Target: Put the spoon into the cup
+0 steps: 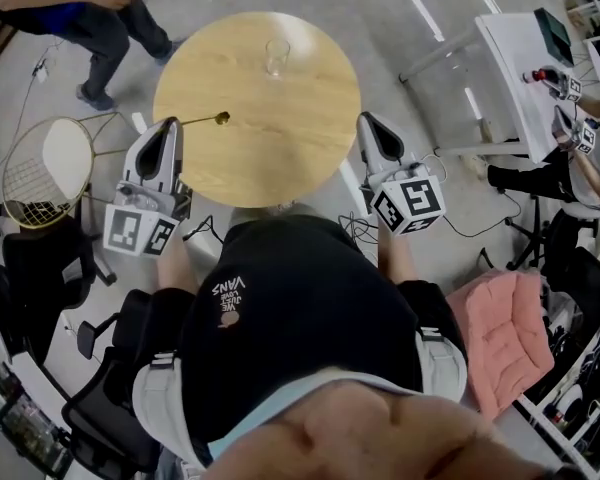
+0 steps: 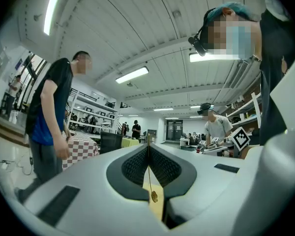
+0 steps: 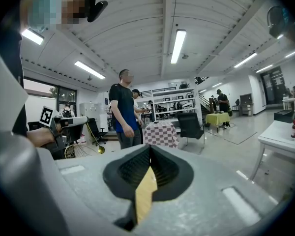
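Head view puts the left gripper [image 1: 173, 125], clenched on the spoon [image 1: 206, 120], at the table's [image 1: 280, 148] 9 o'clock, with the right gripper [image 1: 365, 120] closed on nothing; the next move is likely a carry to the cup [image 1: 277, 56] at 12 o'clock.

cup [image 1: 277, 56] on table's [image 1: 290, 148] far side, spoon [image 1: 205, 121] over left edge

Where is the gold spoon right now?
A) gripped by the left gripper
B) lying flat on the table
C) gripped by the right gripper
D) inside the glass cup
A: the left gripper is shut on the handle of the spoon, and the cup stands apart from it on the table.
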The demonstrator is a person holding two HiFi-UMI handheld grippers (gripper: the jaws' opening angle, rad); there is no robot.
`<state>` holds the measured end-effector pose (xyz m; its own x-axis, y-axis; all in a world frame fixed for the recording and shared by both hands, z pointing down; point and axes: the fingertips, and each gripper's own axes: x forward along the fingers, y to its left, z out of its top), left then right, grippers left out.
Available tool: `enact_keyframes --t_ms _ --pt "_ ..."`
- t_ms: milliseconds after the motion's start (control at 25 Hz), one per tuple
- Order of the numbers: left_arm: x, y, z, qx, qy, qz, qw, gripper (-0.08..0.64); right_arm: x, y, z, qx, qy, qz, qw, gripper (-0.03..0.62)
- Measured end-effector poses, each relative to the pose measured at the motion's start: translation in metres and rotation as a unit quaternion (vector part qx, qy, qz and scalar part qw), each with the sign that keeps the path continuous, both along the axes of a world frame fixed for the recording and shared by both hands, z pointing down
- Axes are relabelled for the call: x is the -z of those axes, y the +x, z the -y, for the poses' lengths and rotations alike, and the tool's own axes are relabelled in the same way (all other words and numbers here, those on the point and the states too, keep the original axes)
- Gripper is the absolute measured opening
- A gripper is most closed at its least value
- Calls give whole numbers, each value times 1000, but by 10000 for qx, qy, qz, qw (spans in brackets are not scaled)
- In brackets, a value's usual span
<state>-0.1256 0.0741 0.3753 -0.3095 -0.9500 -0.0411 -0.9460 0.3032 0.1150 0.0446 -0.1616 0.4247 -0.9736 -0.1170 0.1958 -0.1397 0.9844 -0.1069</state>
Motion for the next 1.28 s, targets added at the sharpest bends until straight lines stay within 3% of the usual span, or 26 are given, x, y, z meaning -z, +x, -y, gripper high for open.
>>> enact_keyframes --t_ms 320,640,960,1280 --pt "0 -30 16 -190 -69 73 9998 5 -8 -19 7 -157 -65 -55 9998 -2" --pt "7 -65 22 -795 -146 122 9966 5 -9 -39 -7 -707 -162 -42 9974 -2" --pt "36 -107 19 -1468 -188 229 9887 5 16 -55 -43 -1294 -198 -23 9914 -2" --pt "48 -123 35 -2159 -137 327 9758 4 27 -49 -63 -1949 -157 15 9807 -2"
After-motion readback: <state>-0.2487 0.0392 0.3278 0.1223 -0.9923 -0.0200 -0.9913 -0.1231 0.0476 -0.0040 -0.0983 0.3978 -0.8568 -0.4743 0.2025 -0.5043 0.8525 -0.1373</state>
